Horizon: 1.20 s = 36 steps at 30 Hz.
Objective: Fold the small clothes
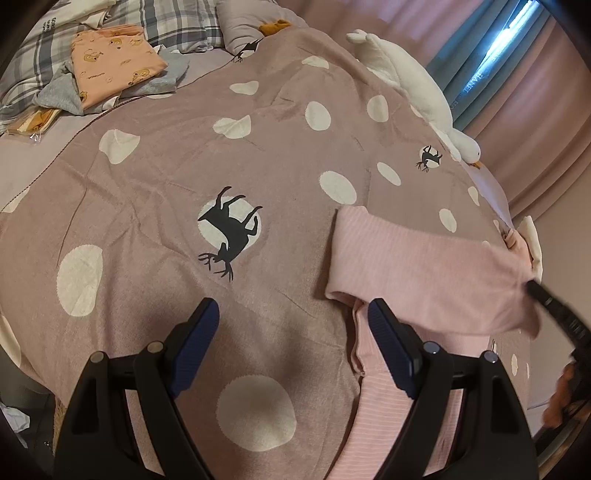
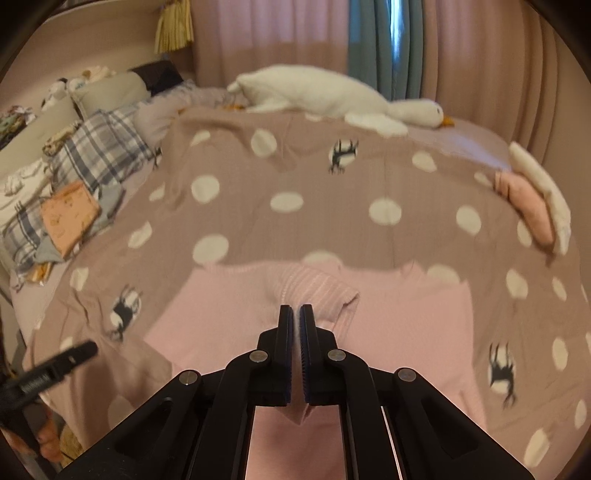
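Observation:
A pink ribbed garment [image 1: 424, 269] lies on the dotted mauve blanket [image 1: 221, 147], partly folded over itself. My left gripper [image 1: 295, 317] is open and empty, its right finger above the garment's left edge. My right gripper [image 2: 295, 314] is shut on a fold of the pink garment [image 2: 406, 325] and holds it over the spread cloth; its tip also shows in the left wrist view [image 1: 546, 299]. The left gripper's finger shows at the lower left of the right wrist view [image 2: 70, 354].
A folded peach garment [image 1: 114, 62] on grey clothes lies at the bed's far left by plaid pillows [image 1: 177, 22]. A white plush goose [image 2: 332, 96] lies along the far side. Another pink and cream pile [image 2: 532, 206] sits at the right edge. Curtains [image 2: 480, 55] hang behind.

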Each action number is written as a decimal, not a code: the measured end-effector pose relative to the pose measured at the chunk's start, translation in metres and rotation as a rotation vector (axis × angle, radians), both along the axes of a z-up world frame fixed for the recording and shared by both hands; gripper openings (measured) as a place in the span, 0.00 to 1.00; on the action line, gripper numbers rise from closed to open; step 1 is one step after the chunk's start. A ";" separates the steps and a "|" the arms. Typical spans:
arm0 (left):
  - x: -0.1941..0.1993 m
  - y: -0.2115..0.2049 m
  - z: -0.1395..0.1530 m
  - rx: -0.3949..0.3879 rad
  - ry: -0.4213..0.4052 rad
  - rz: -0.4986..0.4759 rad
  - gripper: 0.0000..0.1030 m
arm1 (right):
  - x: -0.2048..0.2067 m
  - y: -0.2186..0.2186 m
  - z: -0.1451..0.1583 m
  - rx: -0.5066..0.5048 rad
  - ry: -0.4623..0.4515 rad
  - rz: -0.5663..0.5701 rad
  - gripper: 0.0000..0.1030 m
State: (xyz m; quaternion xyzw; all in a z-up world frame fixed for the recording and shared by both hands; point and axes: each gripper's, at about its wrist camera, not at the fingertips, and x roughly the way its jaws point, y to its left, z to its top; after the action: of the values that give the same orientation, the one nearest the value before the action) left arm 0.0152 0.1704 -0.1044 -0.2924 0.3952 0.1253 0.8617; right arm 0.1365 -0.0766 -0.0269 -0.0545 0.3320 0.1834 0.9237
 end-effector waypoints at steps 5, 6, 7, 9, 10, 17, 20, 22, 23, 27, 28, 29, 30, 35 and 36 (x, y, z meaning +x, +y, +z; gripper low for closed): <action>0.001 -0.002 0.000 -0.006 -0.002 -0.008 0.81 | 0.002 -0.005 0.026 0.008 -0.060 0.009 0.05; 0.002 -0.003 0.000 -0.005 0.000 -0.011 0.81 | 0.002 -0.007 0.031 0.009 -0.072 0.008 0.05; 0.003 -0.003 0.001 -0.005 0.000 -0.011 0.81 | 0.002 -0.009 0.035 0.011 -0.084 0.004 0.05; 0.005 -0.005 0.001 -0.007 -0.001 -0.013 0.81 | 0.003 -0.015 0.042 0.017 -0.100 -0.005 0.05; 0.006 -0.006 0.002 -0.008 -0.001 -0.014 0.81 | 0.003 -0.017 0.043 0.020 -0.106 -0.009 0.05; 0.013 -0.014 0.006 -0.022 -0.013 -0.044 0.81 | 0.010 -0.035 0.057 0.032 -0.137 -0.056 0.04; 0.016 -0.017 0.009 -0.015 -0.016 -0.052 0.81 | 0.015 -0.039 0.058 0.032 -0.138 -0.073 0.04; 0.018 -0.018 0.010 -0.018 -0.017 -0.057 0.81 | 0.017 -0.042 0.055 0.027 -0.130 -0.081 0.04; 0.018 -0.019 0.010 -0.020 -0.018 -0.060 0.81 | 0.019 -0.043 0.054 0.027 -0.125 -0.085 0.04; 0.022 -0.022 0.011 -0.012 -0.013 -0.071 0.81 | 0.022 -0.051 0.052 0.022 -0.115 -0.107 0.04; 0.024 -0.023 0.012 -0.010 -0.012 -0.072 0.81 | 0.023 -0.053 0.052 0.025 -0.114 -0.115 0.04; 0.025 -0.023 0.012 -0.010 -0.013 -0.073 0.81 | 0.023 -0.055 0.052 0.027 -0.113 -0.118 0.04; 0.026 -0.024 0.013 -0.012 -0.016 -0.076 0.81 | 0.023 -0.057 0.052 0.026 -0.114 -0.123 0.04; 0.032 -0.029 0.014 -0.008 -0.015 -0.090 0.81 | 0.025 -0.067 0.053 0.016 -0.122 -0.144 0.04; 0.034 -0.030 0.014 -0.006 -0.013 -0.094 0.81 | 0.026 -0.068 0.053 0.019 -0.121 -0.148 0.04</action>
State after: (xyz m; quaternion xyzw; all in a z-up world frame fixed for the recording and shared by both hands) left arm 0.0490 0.1405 -0.0905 -0.2769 0.4035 0.0816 0.8683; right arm 0.1625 -0.1451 0.0265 -0.0322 0.2768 0.1141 0.9536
